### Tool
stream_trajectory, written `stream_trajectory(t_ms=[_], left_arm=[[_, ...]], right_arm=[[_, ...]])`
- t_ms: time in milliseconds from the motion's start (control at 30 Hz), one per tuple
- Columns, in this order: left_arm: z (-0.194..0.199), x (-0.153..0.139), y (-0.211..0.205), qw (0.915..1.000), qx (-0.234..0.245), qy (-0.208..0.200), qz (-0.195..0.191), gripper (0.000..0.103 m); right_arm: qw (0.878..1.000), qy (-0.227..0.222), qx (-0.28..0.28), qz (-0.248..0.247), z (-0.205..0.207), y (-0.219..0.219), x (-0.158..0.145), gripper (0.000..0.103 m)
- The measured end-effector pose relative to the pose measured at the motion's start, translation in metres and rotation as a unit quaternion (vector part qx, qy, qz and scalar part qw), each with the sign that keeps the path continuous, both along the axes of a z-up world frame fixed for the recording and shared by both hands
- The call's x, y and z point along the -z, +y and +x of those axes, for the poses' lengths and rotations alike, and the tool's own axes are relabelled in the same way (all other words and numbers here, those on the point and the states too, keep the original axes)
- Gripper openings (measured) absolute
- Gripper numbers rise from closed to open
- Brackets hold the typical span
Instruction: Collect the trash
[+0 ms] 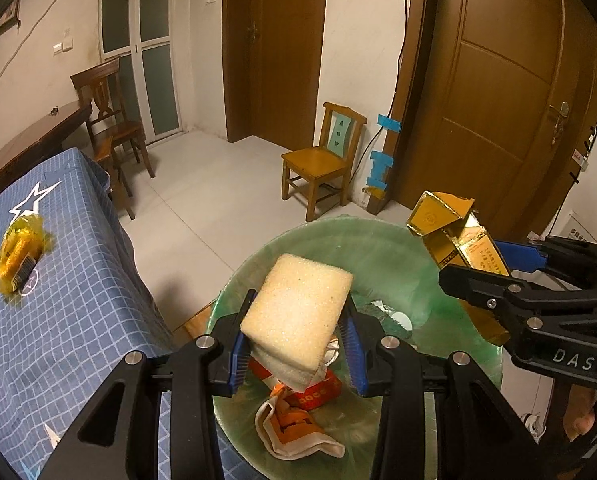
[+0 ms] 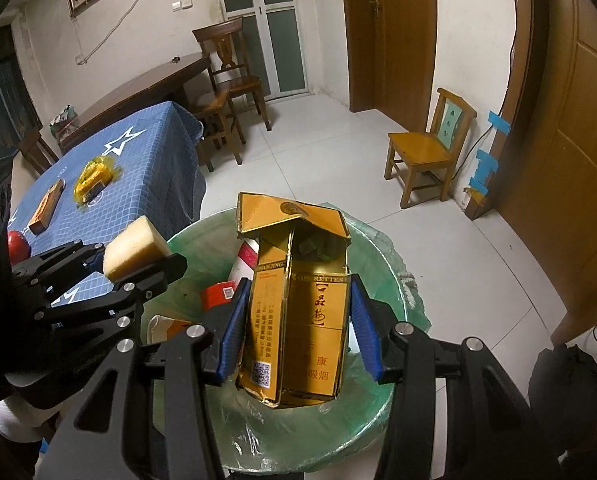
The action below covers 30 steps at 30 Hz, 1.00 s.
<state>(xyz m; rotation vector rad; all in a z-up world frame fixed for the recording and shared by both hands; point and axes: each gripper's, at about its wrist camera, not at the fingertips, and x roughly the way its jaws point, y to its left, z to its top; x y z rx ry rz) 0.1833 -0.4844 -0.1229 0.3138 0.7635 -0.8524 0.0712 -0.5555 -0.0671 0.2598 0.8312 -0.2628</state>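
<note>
My left tool (image 1: 296,336) pinches the sponge (image 1: 298,312) above the bin (image 1: 382,248) for release. My right tool (image 2: 298,328) clamps the cigarette carton (image 2: 294,300) there too.

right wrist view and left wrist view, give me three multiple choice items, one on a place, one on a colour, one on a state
1. Where is the pale rectangular foam sponge?
A. on the blue checked tablecloth
B. held above the green-lined trash bin
C. on the small wooden chair

2. What colour is the torn cardboard cigarette carton?
A. golden yellow
B. white
C. purple

3. What state is the right gripper in?
A. open and empty
B. shut on the carton
C. out of view

Answers:
1 B: the left gripper clamps the sponge over the trash bin.
2 A: its printed faces are golden yellow.
3 B: both blue pads press the carton's sides.
</note>
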Motion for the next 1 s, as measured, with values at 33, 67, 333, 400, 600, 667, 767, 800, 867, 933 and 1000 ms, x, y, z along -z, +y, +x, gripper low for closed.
stream_trajectory(t_ms=[33, 67, 333, 400, 600, 667, 767, 800, 867, 933, 1000], left_arm=[[-0.002, 0.0, 0.0, 1.0, 0.0, 0.0, 0.0, 0.041], [-0.001, 0.001, 0.0, 1.0, 0.0, 0.0, 0.0, 0.041], [-0.001, 0.001, -0.001, 1.0, -0.001, 0.001, 0.0, 0.041], [0.0, 0.002, -0.001, 1.0, -0.001, 0.002, 0.0, 0.041], [0.002, 0.007, -0.002, 0.9999, -0.003, 0.005, 0.012, 0.068], [0.003, 0.009, -0.001, 0.9999, -0.008, 0.002, 0.013, 0.071], [0.005, 0.012, 0.0, 0.9998, -0.009, 0.005, 0.016, 0.072], [0.005, 0.013, 0.0, 0.9998, -0.009, 0.006, 0.016, 0.072], [0.005, 0.015, 0.0, 0.9998, -0.008, 0.006, 0.017, 0.072], [0.003, 0.015, -0.002, 0.9998, -0.007, 0.005, 0.017, 0.072], [0.002, 0.015, -0.002, 0.9998, -0.006, 0.004, 0.017, 0.072]], right_arm=[[1.0, 0.0, 0.0, 0.0, 0.0, 0.0, 0.0, 0.046], [1.0, 0.0, 0.0, 0.0, 0.001, -0.001, 0.001, 0.046], [1.0, 0.001, -0.002, 0.0, 0.001, -0.002, 0.002, 0.047], [1.0, 0.001, -0.002, 0.0, 0.002, -0.003, 0.003, 0.047], [1.0, -0.002, 0.005, 0.005, 0.002, -0.01, 0.004, 0.054], [1.0, -0.007, 0.011, 0.005, 0.0, -0.014, 0.002, 0.058], [1.0, -0.011, 0.014, 0.007, -0.003, -0.016, 0.001, 0.059], [1.0, -0.012, 0.013, 0.008, -0.003, -0.017, 0.001, 0.059], [1.0, -0.013, 0.013, 0.008, -0.005, -0.016, 0.001, 0.059], [1.0, -0.014, 0.012, 0.009, -0.006, -0.017, 0.001, 0.059], [1.0, -0.015, 0.011, 0.009, -0.008, -0.016, -0.001, 0.059]])
